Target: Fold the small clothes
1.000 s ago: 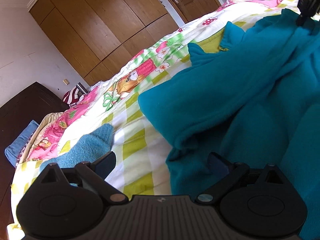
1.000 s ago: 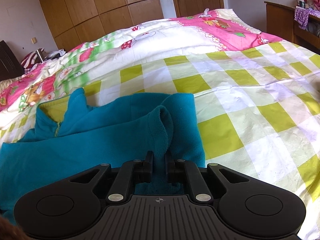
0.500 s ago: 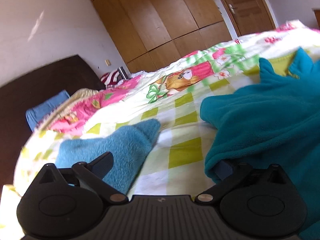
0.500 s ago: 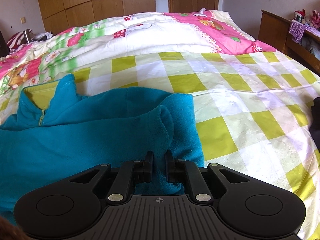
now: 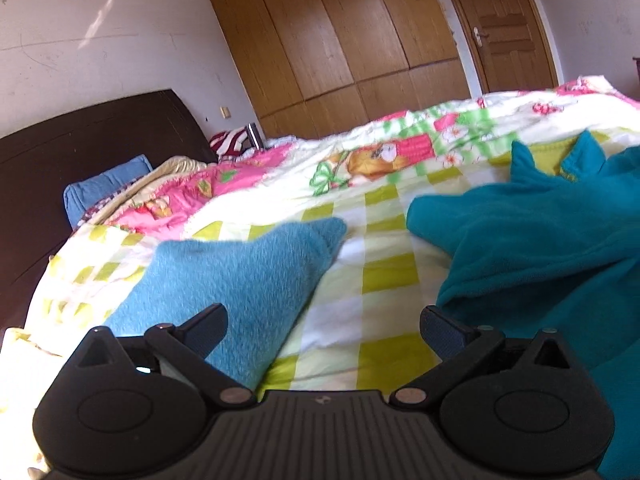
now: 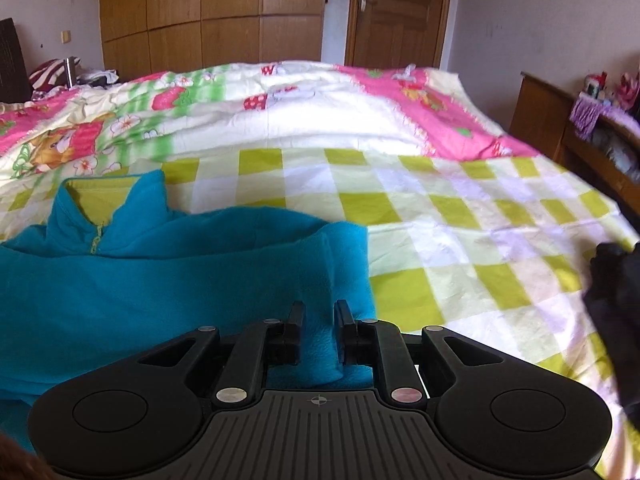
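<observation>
Fleece (image 6: 152, 276), teal with a yellow-lined collar, lies spread on the checked bedspread (image 6: 460, 240), its zip neck at the far left. Right gripper (image 6: 319, 320) is clamped on a bunched fold at the fleece's near right edge. Left gripper (image 5: 323, 322) hangs spread wide over bare checks, holding nothing, a light blue sock (image 5: 240, 276) just left of it and the fleece's edge (image 5: 540, 248) on the right.

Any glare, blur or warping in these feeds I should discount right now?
Left wrist view: sun blows out the checked sheet at lower left; wardrobe lines bow from fisheye. Right wrist view: evenly lit, teal fleece sharp, the dark shape at the right edge motion-smeared.
</observation>
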Action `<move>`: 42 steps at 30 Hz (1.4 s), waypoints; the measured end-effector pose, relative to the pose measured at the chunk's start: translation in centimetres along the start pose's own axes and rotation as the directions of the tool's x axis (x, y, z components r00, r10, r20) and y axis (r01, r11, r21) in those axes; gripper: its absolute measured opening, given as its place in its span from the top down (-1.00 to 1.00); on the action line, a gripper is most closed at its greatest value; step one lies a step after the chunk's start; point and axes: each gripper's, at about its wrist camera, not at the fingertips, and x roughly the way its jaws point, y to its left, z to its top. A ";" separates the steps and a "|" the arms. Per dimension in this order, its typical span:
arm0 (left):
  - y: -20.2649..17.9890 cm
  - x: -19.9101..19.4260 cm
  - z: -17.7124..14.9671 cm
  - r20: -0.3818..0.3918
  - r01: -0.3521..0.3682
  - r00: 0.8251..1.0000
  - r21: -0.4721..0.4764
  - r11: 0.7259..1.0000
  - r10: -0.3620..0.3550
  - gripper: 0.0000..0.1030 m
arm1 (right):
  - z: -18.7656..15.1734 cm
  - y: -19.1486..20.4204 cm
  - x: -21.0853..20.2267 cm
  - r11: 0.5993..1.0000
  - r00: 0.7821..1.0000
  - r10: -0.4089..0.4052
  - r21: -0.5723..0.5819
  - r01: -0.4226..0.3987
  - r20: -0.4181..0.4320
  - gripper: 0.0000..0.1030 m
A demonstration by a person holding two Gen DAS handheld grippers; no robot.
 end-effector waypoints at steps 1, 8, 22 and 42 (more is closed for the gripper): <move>-0.3 -0.1 0.7 0.030 0.012 0.999 0.002 1.000 -0.012 -1.00 | 0.2 0.6 -1.4 0.998 0.997 -0.039 -0.036 0.041 0.060 0.64; -3.9 6.1 0.9 -0.102 -0.001 0.995 0.087 0.996 0.010 -1.00 | 3.1 10.4 -5.0 0.940 0.949 0.284 -0.237 -0.247 0.139 0.64; 0.0 3.3 0.3 -0.087 0.029 0.996 0.008 1.000 -0.028 -1.00 | 0.9 28.1 2.5 0.739 0.770 0.620 -0.217 -0.638 -0.152 0.58; -2.4 4.0 0.9 -0.163 0.055 0.986 0.084 0.995 -0.041 -0.93 | 1.5 31.1 3.0 0.662 0.680 0.708 -0.157 -0.733 -0.192 0.45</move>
